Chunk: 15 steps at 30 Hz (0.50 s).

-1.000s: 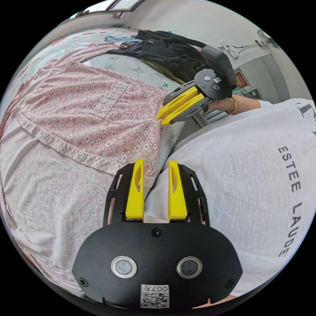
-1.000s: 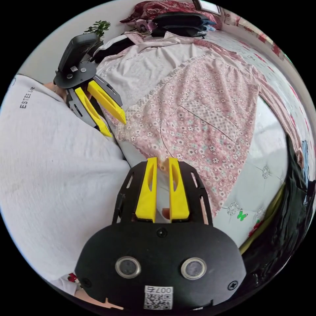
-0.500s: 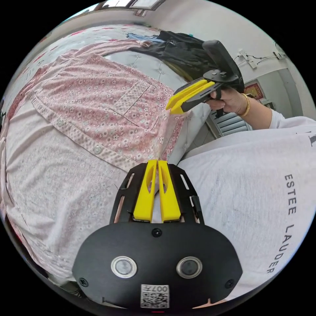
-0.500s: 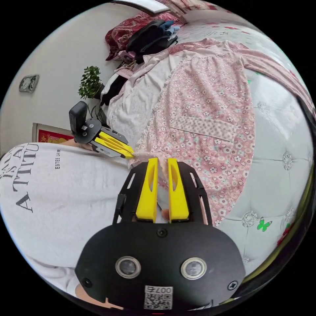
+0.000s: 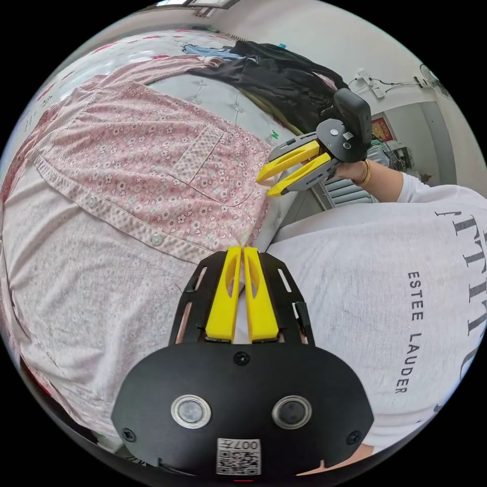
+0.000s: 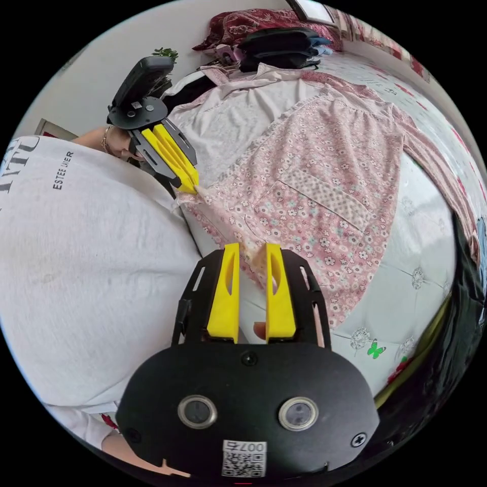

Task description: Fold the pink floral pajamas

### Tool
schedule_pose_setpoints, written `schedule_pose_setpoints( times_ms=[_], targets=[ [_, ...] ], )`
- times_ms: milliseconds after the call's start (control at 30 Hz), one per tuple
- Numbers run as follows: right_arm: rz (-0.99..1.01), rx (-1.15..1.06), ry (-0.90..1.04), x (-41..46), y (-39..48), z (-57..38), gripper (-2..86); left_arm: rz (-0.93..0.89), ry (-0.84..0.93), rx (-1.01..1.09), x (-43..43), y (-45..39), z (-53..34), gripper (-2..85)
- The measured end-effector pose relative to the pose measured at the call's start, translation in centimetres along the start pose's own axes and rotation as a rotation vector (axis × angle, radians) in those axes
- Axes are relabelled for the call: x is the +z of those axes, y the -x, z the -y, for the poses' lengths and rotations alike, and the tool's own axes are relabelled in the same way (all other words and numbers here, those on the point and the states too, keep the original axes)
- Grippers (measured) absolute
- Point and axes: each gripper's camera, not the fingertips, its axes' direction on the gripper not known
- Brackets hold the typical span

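The pink floral pajama top (image 5: 152, 152) lies spread on the bed with its front open, so the pale inside (image 5: 86, 284) and a chest pocket (image 5: 198, 154) both show. My left gripper (image 5: 243, 249) is shut on the bottom hem next to the button strip. The right gripper view has that gripper (image 6: 192, 186) pinching a hem corner of the top (image 6: 324, 167). My right gripper (image 6: 252, 246) is open, its jaws apart with a bit of hem lying loose between them. It hovers by the hem edge (image 5: 266, 186), a little apart from the left gripper.
The bed (image 5: 228, 106) has a white tufted cover (image 6: 416, 243). Dark clothes (image 5: 284, 76) lie heaped past the top, and more dark items (image 6: 284, 40) are stacked at the head end. The person's white T-shirt (image 5: 380, 284) is close against the bed edge.
My left gripper closed on the hem a second ago and still holds it. My right gripper's jaws have spread apart and let the raised hem drop.
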Motion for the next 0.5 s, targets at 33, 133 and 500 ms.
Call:
schedule_pose_setpoints(
  times_ms=[33,133,500],
  targets=[
    [0.001,0.006,0.006,0.3,-0.4,0.1,8.0,-0.015,0.004,-0.011,-0.4,0.1,0.0,-0.1],
    [0.098,-0.002,0.07,2.3,-2.2,0.1,7.6,-0.005,-0.047,-0.03,-1.6,0.2,-0.8,4.1],
    [0.165,-0.04,-0.047,1.1,-6.5,2.7,5.3,0.21,-0.319,-0.541,-9.6,-0.1,-14.7,5.0]
  ],
)
